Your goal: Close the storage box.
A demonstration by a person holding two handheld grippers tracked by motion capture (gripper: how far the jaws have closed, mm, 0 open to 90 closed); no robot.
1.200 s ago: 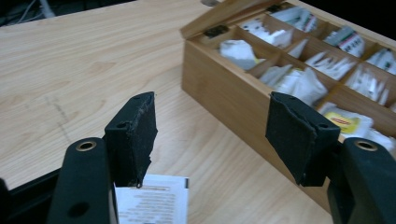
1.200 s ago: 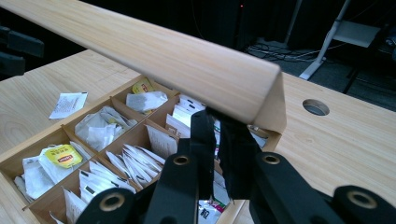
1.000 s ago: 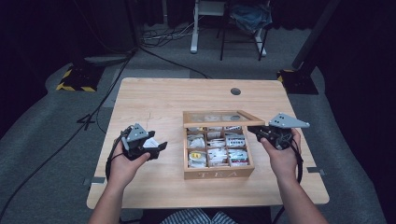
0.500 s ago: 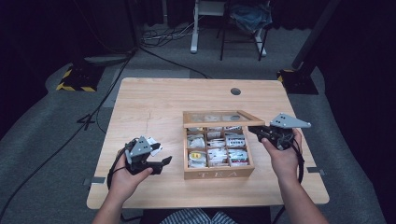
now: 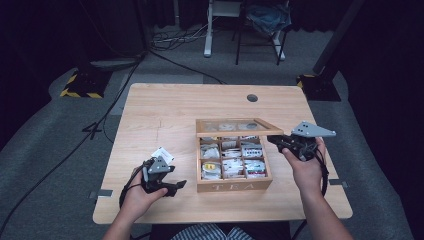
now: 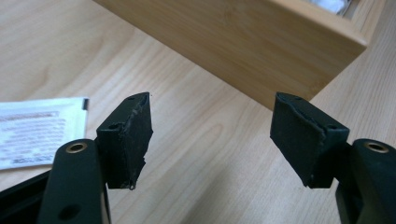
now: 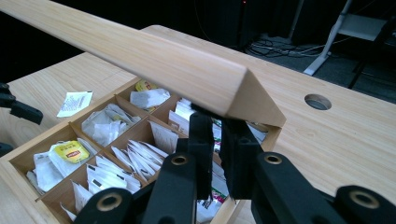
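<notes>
A wooden tea box (image 5: 234, 186) stands mid-table, its compartments full of tea bags. Its glass-paned lid (image 5: 235, 126) is raised; my right gripper (image 5: 272, 140) is shut at the lid's right front corner and holds it up. In the right gripper view the jaws (image 7: 217, 126) stand close together, their tips hidden under the lid (image 7: 187, 65). My left gripper (image 5: 177, 186) hovers low left of the box, open, nothing between its jaws (image 6: 212, 126). A white tea packet (image 5: 162, 153) lies flat on the table just beyond it, to the left of the jaws as packet (image 6: 37, 128).
The box's side wall (image 6: 243, 42) runs close ahead of the left jaws. A cable hole (image 5: 252, 98) sits near the table's far edge. Bare wood stretches left and behind the box. A chair and cables stand on the floor beyond the table.
My left gripper has dropped lower and come toward the table's front edge, leaving the white packet lying behind it. The right gripper and the lid have stayed put.
</notes>
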